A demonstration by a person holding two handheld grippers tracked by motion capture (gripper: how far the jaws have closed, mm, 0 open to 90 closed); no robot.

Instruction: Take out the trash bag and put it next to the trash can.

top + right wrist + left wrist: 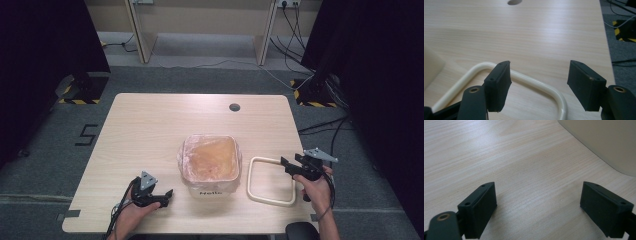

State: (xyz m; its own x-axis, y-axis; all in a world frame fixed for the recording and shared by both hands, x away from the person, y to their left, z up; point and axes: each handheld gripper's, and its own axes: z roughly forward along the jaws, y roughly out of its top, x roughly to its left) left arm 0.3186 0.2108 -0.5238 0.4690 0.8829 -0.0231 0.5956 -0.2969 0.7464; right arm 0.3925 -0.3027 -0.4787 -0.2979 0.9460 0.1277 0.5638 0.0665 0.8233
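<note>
A square cream container [209,161] lined with a clear plastic bag stands at the table's middle front; its pale wall [604,142] fills the upper right of the left gripper view. Right of it lies a cream rounded-square frame [271,180], whose bar [534,82] passes under my right gripper's jaws. My left gripper [169,195] rests open on the table left of the container with only bare wood between its jaws [539,207]. My right gripper [284,163] is open over the frame's far right corner [539,82], and nothing is gripped.
The light wooden table [150,130] has a round cable hole [234,107] near its far edge. Dark curtains flank both sides, with cables and stand bases on the grey floor beyond. The table's right edge [605,45] runs close to my right gripper.
</note>
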